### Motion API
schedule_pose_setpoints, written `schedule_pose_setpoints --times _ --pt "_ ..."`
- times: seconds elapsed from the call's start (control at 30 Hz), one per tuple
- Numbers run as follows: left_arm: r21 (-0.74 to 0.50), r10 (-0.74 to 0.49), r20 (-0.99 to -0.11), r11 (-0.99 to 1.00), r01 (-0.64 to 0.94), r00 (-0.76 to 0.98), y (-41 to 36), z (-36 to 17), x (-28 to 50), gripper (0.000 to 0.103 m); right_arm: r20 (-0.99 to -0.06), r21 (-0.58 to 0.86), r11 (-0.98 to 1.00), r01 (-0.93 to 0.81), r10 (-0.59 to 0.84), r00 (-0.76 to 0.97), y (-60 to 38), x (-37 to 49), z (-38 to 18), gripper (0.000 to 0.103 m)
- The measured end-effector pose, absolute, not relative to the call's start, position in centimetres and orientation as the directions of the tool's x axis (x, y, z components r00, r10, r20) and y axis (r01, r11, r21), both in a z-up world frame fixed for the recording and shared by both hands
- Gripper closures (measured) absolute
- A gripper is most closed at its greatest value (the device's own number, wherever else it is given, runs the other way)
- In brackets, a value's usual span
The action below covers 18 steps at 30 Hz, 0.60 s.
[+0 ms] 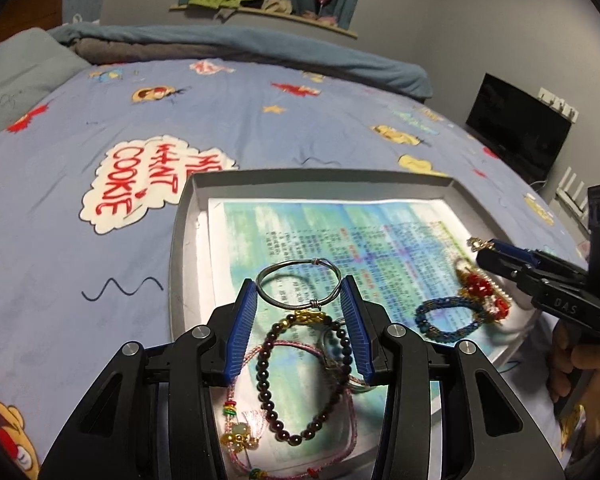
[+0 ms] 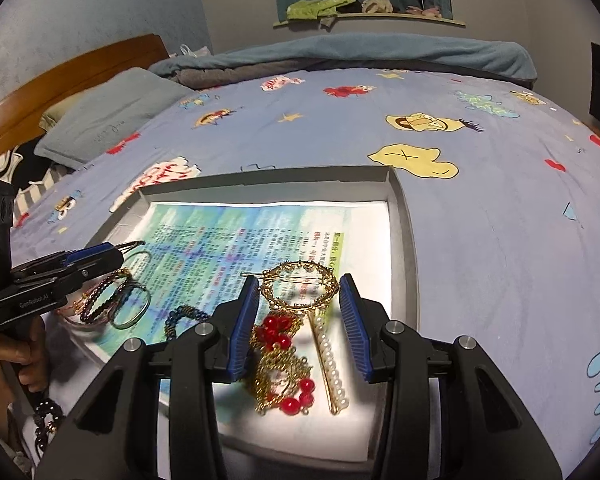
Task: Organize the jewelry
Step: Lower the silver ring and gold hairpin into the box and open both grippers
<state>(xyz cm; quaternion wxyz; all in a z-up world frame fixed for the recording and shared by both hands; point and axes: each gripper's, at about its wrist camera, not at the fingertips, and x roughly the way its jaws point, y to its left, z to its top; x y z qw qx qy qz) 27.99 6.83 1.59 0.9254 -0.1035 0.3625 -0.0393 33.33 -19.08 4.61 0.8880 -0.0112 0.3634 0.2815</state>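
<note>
Tray (image 1: 188, 216) on the bed, paper-lined; contents, left to right.
- Your left gripper (image 1: 299, 298), fingers spread, empty: one wire bangle (image 1: 298, 284) between the tips, at 12 o'clock; one dark bead bracelet (image 1: 306, 376) and one pink cord bracelet (image 1: 340, 440) toward 6.
- One blue beaded bracelet (image 1: 446, 318), between the clusters.
- Your right gripper (image 2: 299, 296), fingers spread, empty: one gold ring hair clip (image 2: 304, 286) between the tips, one red-bead gold chain piece (image 2: 280, 364), one pearl hairpin (image 2: 334, 364), long axis 12-to-6. Each hand is nearer its own cluster.
</note>
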Motion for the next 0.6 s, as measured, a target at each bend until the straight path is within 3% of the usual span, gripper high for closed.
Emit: schedule_pose_setpoints --times 0.27,0.37,0.5,0.6 --pt "-0.204 -0.135 -0.671 0.979 -0.006 0.729 6.8 1.5 27.9 0.054 -0.672 0.123 0.853 -0.507 0.447 0.59 -18.3 33.0 4.5 0.056" --pt "-0.227 -0.16 -0.661 0.974 0.008 0.733 6.9 1.6 27.6 0.049 -0.668 0.125 0.849 -0.514 0.455 0.589 -18.2 32.9 4.5 0.054" --pt "-0.209 -0.157 -0.649 0.978 0.025 0.744 6.5 2.0 27.3 0.029 -0.657 0.14 0.845 -0.516 0.469 0.59 -18.6 32.7 4.6 0.054" --pt "-0.228 -0.176 -0.637 0.973 0.035 0.751 6.5 2.3 26.9 0.028 -0.639 0.152 0.848 -0.508 0.477 0.604 -19.1 32.5 5.0 0.05"
